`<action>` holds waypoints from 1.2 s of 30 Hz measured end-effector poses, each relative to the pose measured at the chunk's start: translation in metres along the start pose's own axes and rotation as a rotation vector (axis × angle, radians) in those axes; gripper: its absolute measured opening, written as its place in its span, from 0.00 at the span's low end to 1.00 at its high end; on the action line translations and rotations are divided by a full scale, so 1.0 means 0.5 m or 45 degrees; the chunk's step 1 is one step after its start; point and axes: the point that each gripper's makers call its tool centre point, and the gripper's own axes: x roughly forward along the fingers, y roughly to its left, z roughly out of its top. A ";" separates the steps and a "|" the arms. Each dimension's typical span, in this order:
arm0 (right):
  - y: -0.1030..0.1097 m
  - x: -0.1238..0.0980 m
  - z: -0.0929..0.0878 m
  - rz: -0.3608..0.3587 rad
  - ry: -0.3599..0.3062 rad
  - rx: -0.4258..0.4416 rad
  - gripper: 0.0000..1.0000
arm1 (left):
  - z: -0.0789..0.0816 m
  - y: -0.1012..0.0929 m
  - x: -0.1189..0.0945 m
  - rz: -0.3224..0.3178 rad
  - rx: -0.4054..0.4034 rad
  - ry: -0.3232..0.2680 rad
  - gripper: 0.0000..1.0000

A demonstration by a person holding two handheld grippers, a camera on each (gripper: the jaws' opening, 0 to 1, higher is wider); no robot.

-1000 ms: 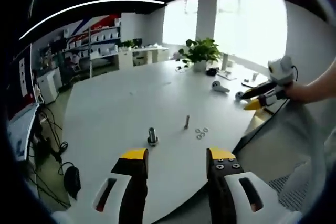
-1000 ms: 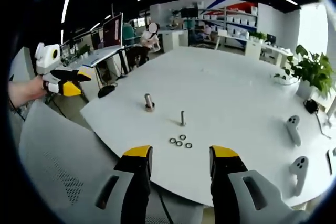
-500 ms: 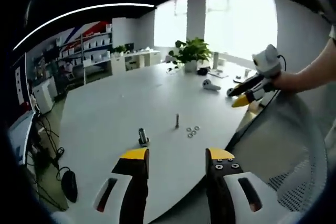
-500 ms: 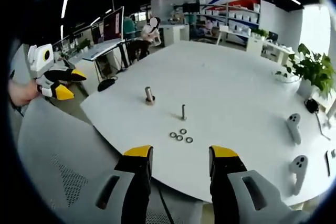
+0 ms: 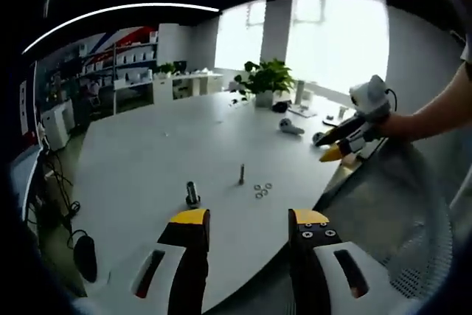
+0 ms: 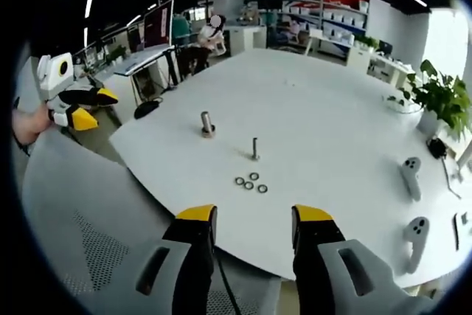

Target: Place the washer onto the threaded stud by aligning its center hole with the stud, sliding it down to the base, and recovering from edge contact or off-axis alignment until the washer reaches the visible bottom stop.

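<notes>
Hovering short of the white table (image 6: 332, 108), the right tool (image 6: 252, 219) is pointing at the parts with its yellow-tipped jaws standing apart and holding nothing. Standing upright on the table is the thin threaded stud (image 6: 254, 148), the landmark here. Four small washers (image 6: 249, 181) are lying flat in a loose cluster just beside the stud, on the side toward the right tool, none touching it. A short metal cylinder (image 6: 207, 124) on a wider base is standing near the stud, on its left in the right gripper view, and apart from it. Two white hand controllers (image 6: 410, 177) are lying well apart from the stud toward the right edge of that view, and a potted plant (image 6: 441, 101) is sitting further off beyond them. A grey mesh chair back (image 6: 81, 212) is sitting off the table edge below left.

In the left gripper view the left tool (image 5: 246, 220) is also hanging short of the table (image 5: 147, 160), jaws apart and empty, with the stud (image 5: 241, 174), washers (image 5: 261, 190) and cylinder (image 5: 192, 194) ahead of it. The right tool (image 5: 333, 145) is showing there at the right, held by a person's hand. In the right gripper view the left tool (image 6: 92, 107) is showing at the left edge, well apart from the stud.
</notes>
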 end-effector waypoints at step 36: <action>-0.003 0.002 -0.016 -0.011 0.045 -0.016 0.41 | -0.013 -0.007 0.001 -0.026 -0.003 0.037 0.38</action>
